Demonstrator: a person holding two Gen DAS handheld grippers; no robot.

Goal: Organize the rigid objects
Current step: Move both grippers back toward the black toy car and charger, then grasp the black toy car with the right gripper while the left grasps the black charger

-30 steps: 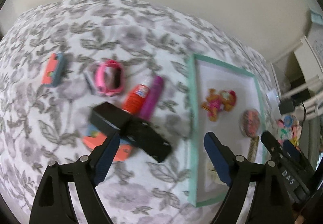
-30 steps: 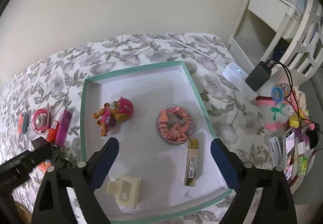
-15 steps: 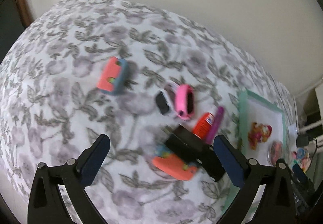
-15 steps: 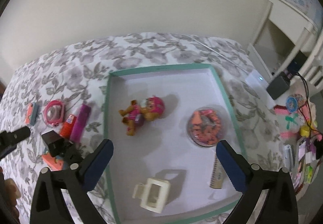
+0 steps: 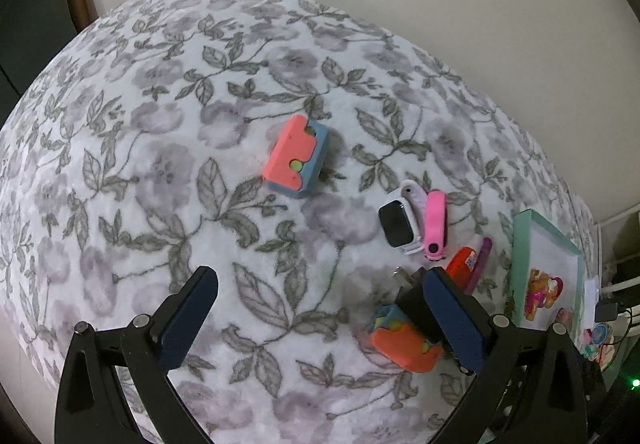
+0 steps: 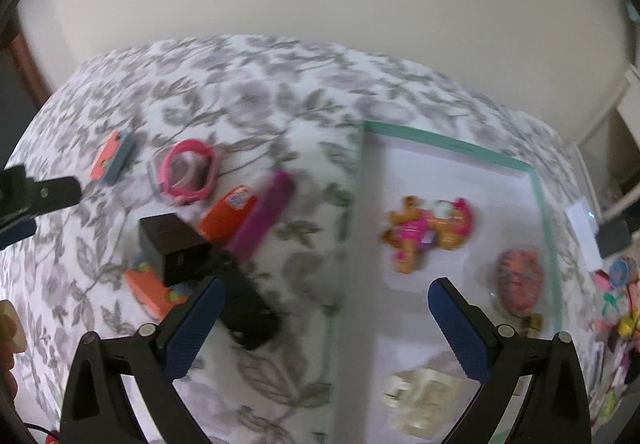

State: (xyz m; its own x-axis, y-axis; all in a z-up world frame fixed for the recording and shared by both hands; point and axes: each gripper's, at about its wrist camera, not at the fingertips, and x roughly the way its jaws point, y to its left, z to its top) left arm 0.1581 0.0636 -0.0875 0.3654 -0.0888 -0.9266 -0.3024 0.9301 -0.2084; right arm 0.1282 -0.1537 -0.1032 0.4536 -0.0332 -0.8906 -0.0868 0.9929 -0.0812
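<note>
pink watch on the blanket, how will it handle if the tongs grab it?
The pink watch stands on edge as an open loop, so the strap probably flexes when squeezed. It looks small and likely light. The soft blanket may let it tip when nudged.

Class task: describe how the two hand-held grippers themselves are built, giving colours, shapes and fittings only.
Both look alike. The left gripper and right gripper each have two black plastic arms with triangular cut-outs, joined by small silver bolts. Each arm ends in a long, flat, dark blue pad with a finely textured face. No cables, markings or sleeves show on them.
</note>
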